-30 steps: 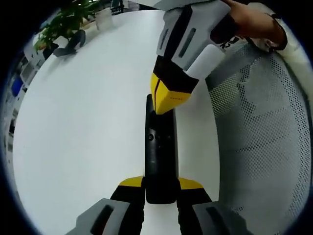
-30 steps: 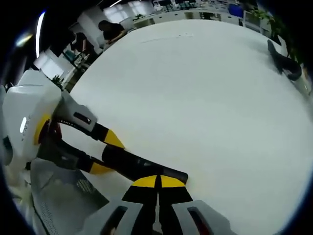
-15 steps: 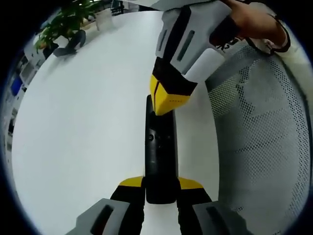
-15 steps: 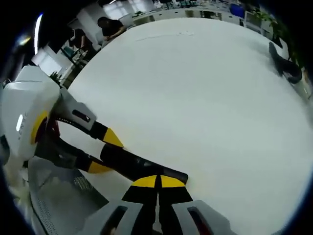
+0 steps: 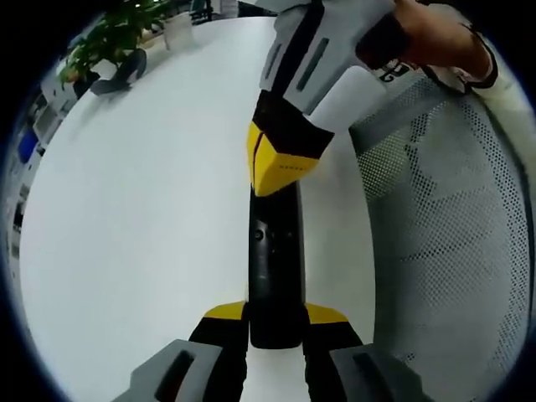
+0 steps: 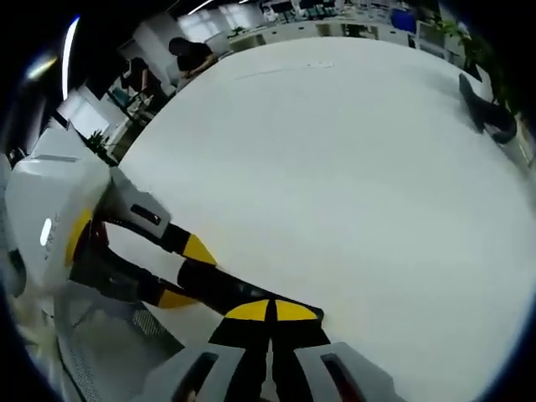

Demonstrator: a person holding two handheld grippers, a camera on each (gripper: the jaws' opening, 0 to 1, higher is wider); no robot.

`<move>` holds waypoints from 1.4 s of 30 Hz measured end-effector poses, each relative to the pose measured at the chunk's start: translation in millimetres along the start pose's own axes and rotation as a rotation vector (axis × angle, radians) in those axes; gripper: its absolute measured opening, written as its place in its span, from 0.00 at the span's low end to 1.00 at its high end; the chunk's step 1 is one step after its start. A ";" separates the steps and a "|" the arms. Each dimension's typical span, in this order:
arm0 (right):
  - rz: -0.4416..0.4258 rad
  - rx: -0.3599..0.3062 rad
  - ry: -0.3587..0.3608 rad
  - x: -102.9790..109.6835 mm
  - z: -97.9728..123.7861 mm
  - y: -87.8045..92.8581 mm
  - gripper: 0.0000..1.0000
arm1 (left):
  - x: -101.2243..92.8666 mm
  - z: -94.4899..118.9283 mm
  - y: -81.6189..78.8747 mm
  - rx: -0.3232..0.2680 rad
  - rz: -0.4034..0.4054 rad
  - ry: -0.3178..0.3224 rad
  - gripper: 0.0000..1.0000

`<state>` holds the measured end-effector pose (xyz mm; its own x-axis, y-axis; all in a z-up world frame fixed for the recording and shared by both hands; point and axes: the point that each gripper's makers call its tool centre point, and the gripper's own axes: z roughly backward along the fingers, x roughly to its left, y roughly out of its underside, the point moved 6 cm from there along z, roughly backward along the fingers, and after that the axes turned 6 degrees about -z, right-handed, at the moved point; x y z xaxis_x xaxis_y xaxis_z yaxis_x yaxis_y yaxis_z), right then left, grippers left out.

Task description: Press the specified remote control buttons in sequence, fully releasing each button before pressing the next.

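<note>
On the broad white round table (image 5: 142,209), my left gripper (image 5: 275,322) clamps the near end of a slim black rectangular remote control (image 5: 273,268) between its yellow-tipped jaws. My right gripper (image 5: 276,167), jaws pressed together, sits with its yellow tip over the remote's far end. A grey perforated mesh chair back (image 5: 452,251) stands just beside the table edge.

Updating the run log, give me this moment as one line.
left gripper: shut on remote control | right gripper: fingers closed, tips over the remote's far end | surface: white table
</note>
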<state>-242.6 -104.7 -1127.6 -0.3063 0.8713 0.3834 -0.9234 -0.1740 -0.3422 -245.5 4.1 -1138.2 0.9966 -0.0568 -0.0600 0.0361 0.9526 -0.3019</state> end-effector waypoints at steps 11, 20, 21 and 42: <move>0.027 0.012 0.008 1.4 -4.0 4.0 0.00 | 0.3 0.0 -0.1 0.004 -0.001 0.007 0.22; 0.121 -0.001 0.087 6.6 -5.4 5.7 0.00 | 0.6 0.1 -0.9 0.005 0.003 0.018 0.22; 0.121 -0.002 0.088 5.8 -5.4 5.4 0.00 | 0.6 0.2 -0.9 0.006 0.003 0.018 0.22; 0.066 0.022 0.050 3.0 -4.3 2.6 0.00 | 0.4 0.1 -1.1 0.007 0.011 0.013 0.22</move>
<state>-245.0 -100.6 -1131.0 -0.3550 0.8794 0.3172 -0.9066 -0.2410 -0.3465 -245.1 3.1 -1137.7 0.9958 -0.0502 -0.0760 0.0257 0.9554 -0.2941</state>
